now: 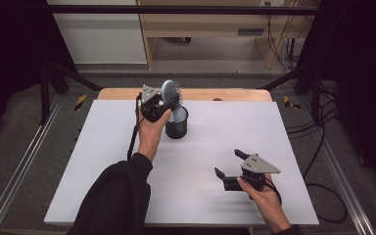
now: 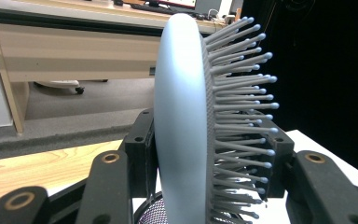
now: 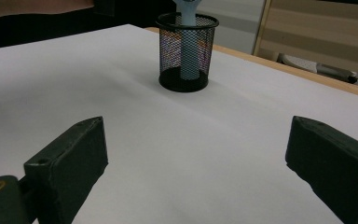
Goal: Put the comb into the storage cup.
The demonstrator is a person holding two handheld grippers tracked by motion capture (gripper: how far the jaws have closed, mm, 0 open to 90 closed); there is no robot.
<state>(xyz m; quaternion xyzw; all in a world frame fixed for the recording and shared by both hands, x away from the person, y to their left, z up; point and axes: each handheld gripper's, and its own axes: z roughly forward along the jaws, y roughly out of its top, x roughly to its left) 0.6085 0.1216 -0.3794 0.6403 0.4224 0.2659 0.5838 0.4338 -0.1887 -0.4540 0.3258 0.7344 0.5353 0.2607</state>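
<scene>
Hairbrush (image 2: 182, 116): pale blue, paddle head, clamped between the fingers of my left gripper (image 1: 157, 105); stands nearly upright, bristles facing right in the left gripper view.
Left fingers (image 2: 142, 140): closed on the brush head, one pad against its smooth back, the other in among the bristles.
Handle: runs down into the black mesh cup (image 1: 176, 123); the right gripper view shows its end at or close to the cup's floor, contact uncertain.
Cup position: upright toward the far side of the tabletop (image 1: 103, 166), just beside my left hand (image 1: 152, 134).
Right gripper (image 1: 230, 164): low over the near right part of the tabletop, well apart from the cup.
Right fingers (image 3: 70, 158): spread wide, nothing between them, only bare white surface.
Surface: white sheet over the tabletop, a strip of light wood showing along the far edge.
Room: grey carpet floor, a light wooden desk (image 1: 205, 24) beyond, black frame rails at the sides, cables trailing on the right, dark curtains to either side.
</scene>
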